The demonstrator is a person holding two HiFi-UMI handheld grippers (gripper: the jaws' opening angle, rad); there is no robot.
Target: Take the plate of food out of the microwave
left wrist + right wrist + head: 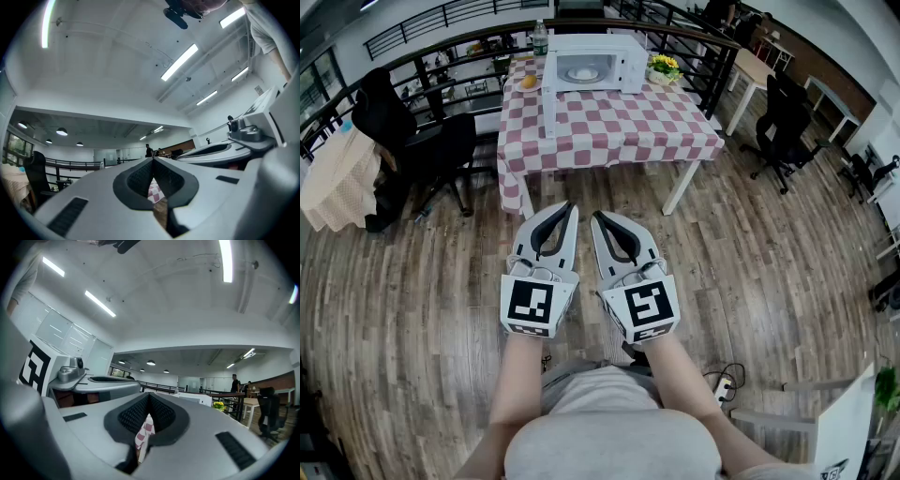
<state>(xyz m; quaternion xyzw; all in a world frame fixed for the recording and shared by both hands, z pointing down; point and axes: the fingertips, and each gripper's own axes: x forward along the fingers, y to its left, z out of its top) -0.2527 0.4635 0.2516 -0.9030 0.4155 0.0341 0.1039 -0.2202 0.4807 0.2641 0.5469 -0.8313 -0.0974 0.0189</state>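
Far ahead in the head view, a white microwave (592, 62) stands on a table with a red-and-white checked cloth (609, 127). Its door (549, 98) hangs open to the left, and a white plate (582, 73) shows inside. Both grippers are held side by side over the wooden floor, well short of the table. My left gripper (571, 206) is shut with nothing in it, its jaws meeting at the tips (153, 160). My right gripper (596, 217) is likewise shut and empty (149, 395). The microwave (193, 398) also shows in the right gripper view.
On the table sit an orange (528, 82), a bottle (540, 37) and yellow flowers (664, 66). Black office chairs (441, 150) stand left of the table and others (783, 122) to its right. A railing (450, 47) runs behind. A power strip (720, 384) lies on the floor.
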